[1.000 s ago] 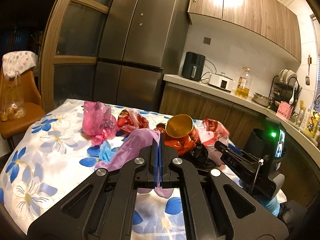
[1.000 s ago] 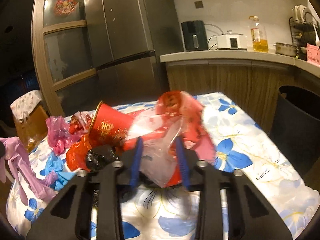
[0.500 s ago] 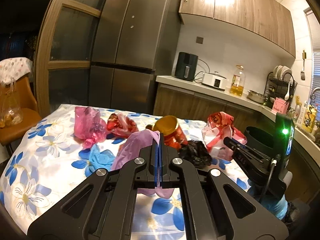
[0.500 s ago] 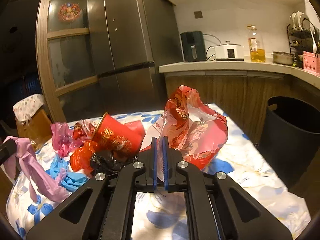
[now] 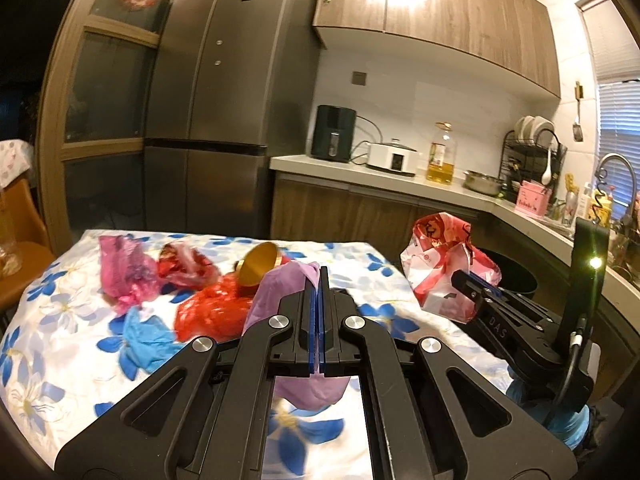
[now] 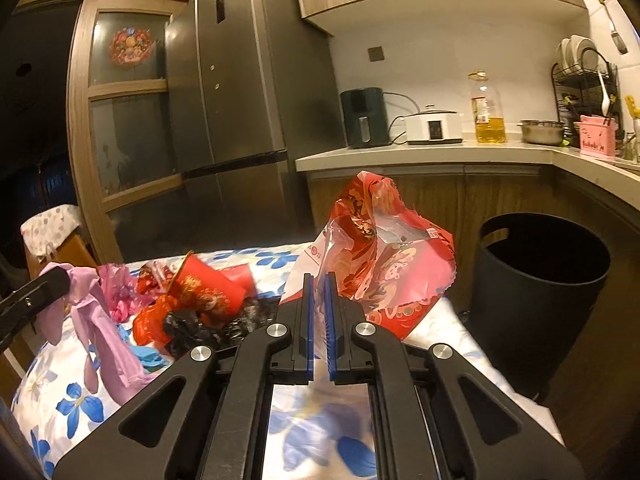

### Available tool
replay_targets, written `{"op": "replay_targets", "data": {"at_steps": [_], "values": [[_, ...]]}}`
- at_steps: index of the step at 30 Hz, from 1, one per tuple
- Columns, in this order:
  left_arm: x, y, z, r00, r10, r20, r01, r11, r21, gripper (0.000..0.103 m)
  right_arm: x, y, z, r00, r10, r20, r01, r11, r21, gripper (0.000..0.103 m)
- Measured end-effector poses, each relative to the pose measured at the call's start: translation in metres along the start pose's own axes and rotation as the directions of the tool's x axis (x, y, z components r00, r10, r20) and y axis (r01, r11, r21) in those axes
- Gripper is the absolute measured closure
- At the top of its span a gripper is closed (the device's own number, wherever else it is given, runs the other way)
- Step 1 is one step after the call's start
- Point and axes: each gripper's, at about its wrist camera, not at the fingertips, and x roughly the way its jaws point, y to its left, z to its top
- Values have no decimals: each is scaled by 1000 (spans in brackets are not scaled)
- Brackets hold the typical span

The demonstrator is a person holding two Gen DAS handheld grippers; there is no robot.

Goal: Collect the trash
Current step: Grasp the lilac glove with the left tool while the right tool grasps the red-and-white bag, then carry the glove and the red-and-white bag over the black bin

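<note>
My left gripper [image 5: 319, 276] is shut on a limp purple glove [image 5: 280, 292], lifted above the flowered table; in the right wrist view the same glove [image 6: 96, 320] hangs at far left. Pinched in my shut right gripper [image 6: 319, 280] is a red and white plastic bag [image 6: 384, 264], held up off the table; the left wrist view shows that bag [image 5: 444, 264] with the right gripper [image 5: 476, 286] at right. A black trash bin [image 6: 540, 280] stands on the floor to the right of the table. A red paper cup [image 6: 208, 292], red, pink and black bags and a blue glove [image 5: 140, 340] lie on the tablecloth.
The table [image 5: 60, 344] wears a white cloth with blue flowers. A fridge [image 5: 224, 120] stands behind it, and a counter [image 6: 440, 152] with appliances, an oil bottle and a dish rack runs along the right. An orange chair [image 5: 16, 256] sits at far left.
The right gripper closed on the red and white bag and lifted it off the pile toward the right. The left gripper, still holding the purple glove, rose and drifted right too.
</note>
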Motion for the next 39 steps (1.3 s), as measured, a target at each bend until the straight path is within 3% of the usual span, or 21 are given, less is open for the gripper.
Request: {"op": "replay_targets", "data": {"at_steps": [16, 28, 39], "values": [[51, -92, 21, 985, -173, 11, 171, 979, 107, 103, -28, -76, 19, 985, -160, 70, 158, 987, 26, 97], [100, -174, 43, 948, -317, 32, 308, 938, 159, 103, -37, -136, 38, 954, -276, 115, 273, 961, 46, 97], [146, -240, 58, 910, -412, 47, 398, 899, 181, 103, -31, -172, 47, 937, -326, 124, 321, 945, 60, 98]]}}
